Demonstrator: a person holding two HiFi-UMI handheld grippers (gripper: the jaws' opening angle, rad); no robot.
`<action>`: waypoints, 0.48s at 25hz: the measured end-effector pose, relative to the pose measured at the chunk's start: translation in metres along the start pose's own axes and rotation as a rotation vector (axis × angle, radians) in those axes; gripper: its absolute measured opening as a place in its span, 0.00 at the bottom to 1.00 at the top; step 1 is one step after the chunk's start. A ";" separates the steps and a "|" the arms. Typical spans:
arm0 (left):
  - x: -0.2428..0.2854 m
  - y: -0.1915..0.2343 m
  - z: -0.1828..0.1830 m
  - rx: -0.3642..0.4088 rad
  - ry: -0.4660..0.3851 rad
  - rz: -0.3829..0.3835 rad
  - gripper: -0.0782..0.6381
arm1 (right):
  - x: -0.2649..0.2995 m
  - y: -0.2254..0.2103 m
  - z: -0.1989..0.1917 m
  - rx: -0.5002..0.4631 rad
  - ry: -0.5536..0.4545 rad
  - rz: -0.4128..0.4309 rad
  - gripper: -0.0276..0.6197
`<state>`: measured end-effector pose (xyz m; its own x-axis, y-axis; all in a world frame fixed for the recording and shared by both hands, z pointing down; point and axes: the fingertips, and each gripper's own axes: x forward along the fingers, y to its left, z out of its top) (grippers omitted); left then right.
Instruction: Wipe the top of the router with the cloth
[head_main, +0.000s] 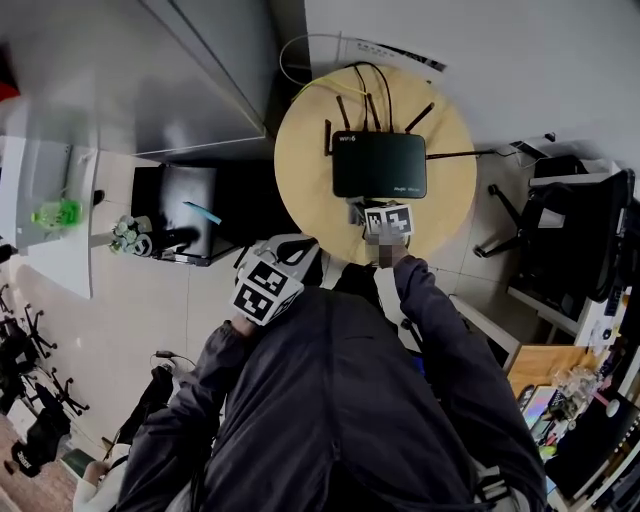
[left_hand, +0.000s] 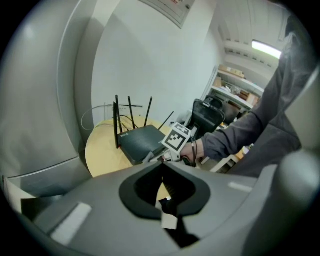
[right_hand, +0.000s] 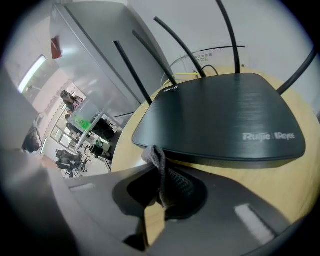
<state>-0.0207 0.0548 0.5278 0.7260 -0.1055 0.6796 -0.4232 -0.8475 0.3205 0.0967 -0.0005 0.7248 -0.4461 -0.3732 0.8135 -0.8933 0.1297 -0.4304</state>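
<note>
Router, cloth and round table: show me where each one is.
router (right_hand: 220, 115), right gripper view, middle of its top.
cloth (right_hand: 162, 172), right gripper view, its upright grey fold.
round table (head_main: 300, 165), head view, bare left side.

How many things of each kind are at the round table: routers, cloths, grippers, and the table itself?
router: 1
cloth: 1, pinched in the right gripper
grippers: 2, the left gripper and the right gripper
round table: 1
Total: 5

A round wooden table (head_main: 305, 175) stands near a black office chair (head_main: 580, 230).
</note>
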 end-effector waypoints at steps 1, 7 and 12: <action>0.003 -0.003 0.002 0.002 0.001 -0.001 0.11 | -0.004 -0.006 -0.002 0.005 0.002 -0.003 0.08; 0.023 -0.021 0.017 0.020 0.011 -0.019 0.11 | -0.027 -0.048 -0.010 0.042 -0.006 -0.027 0.08; 0.037 -0.031 0.027 0.027 0.016 -0.021 0.11 | -0.049 -0.089 -0.014 0.059 -0.011 -0.059 0.08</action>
<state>0.0341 0.0631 0.5249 0.7259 -0.0795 0.6832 -0.3930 -0.8631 0.3171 0.1977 0.0192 0.7288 -0.3920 -0.3883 0.8340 -0.9130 0.0528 -0.4045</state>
